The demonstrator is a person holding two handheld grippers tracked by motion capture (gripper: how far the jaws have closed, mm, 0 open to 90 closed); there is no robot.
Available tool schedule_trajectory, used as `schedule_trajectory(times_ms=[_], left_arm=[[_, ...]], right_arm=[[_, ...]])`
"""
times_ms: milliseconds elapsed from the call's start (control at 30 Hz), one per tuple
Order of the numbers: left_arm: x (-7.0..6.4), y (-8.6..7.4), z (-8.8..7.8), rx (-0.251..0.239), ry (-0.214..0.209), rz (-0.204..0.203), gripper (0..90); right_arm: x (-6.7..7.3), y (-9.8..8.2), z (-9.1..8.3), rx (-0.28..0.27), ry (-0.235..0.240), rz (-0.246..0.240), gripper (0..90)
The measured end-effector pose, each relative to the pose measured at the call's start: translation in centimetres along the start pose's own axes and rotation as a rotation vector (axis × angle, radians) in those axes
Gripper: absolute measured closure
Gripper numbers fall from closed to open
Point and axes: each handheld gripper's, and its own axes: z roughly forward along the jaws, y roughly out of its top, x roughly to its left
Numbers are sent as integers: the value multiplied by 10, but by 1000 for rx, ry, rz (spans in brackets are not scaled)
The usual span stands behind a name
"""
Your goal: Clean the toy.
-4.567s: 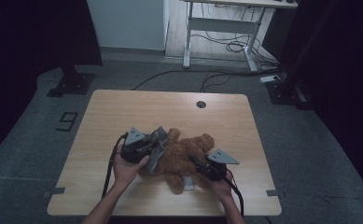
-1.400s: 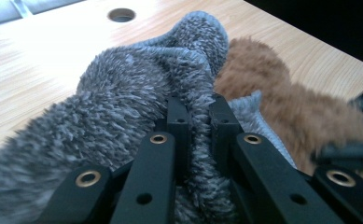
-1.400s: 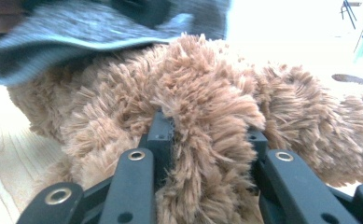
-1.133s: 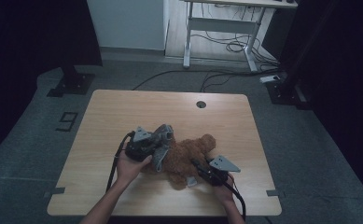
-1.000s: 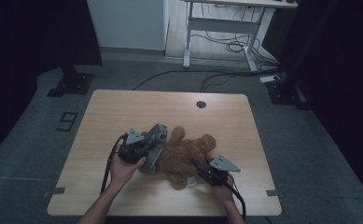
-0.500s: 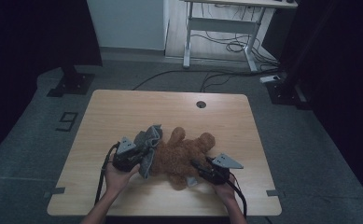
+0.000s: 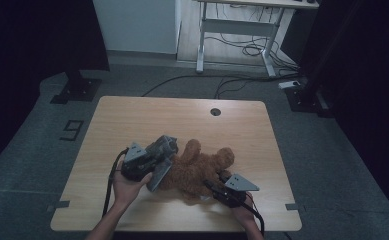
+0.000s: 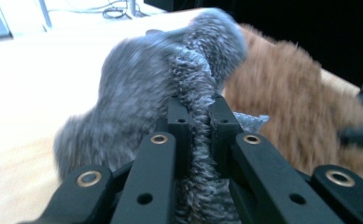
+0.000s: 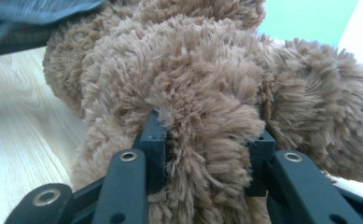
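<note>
A brown teddy bear (image 7: pixel 202 167) lies on the wooden table (image 7: pixel 132 115) near its front edge. My left gripper (image 7: pixel 155 163) is shut on a grey knitted garment (image 7: pixel 162 150) at the bear's left side. In the left gripper view the knit (image 8: pixel 137 88) is pinched between the jaws of the left gripper (image 8: pixel 198 109), with brown fur (image 8: pixel 282 102) behind it. My right gripper (image 7: pixel 210 184) holds a limb at the bear's near side. Its jaws have just been closing, and in the right gripper view the right gripper (image 9: pixel 207 128) squeezes the fur (image 9: pixel 193 60).
A round cable hole (image 7: pixel 215 111) sits near the table's far edge. Behind the table stand a white desk frame (image 7: pixel 232 35) with cables on the floor, and black stand bases (image 7: pixel 77 90) at the left and right.
Over the last second my left gripper has drawn the grey garment a little leftward and toward the near edge. The bear and the right gripper stay about where they were.
</note>
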Motion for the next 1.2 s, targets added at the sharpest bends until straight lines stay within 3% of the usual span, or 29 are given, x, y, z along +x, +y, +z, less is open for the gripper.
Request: schedule_trajectory(times_ms=[100,167,267,467,533,600,733,833,967,1033,1200], left_arm=[[-5,8,24,68,-14,3,821],[-7,2,37,112,-21,-6,822],[-7,-11,40,93,-20,-19,828],[-14,-27,29,62,-33,-11,836],[-14,-30,26,54,-43,-14,837],[-15,-33,24,47,-49,-16,838],[-16,-36,22,38,-62,-21,838],[-16,-38,20,32,-63,-25,838],[-17,-40,19,18,-58,-28,838],[-17,-40,19,6,-59,-37,839],[-8,-27,24,-12,-60,-73,842]], right_arm=[[0,0,-1,3,1,-12,612],[0,-1,-2,6,4,-15,610],[-2,0,-3,8,14,1,568],[-9,7,-6,10,49,99,337],[-12,8,-6,34,73,135,249],[-15,8,-5,52,65,147,167],[-22,6,6,109,118,194,102],[-20,5,16,142,142,171,144],[-17,6,19,150,138,129,405],[-15,7,19,126,121,103,482],[-13,15,25,47,18,45,582]])
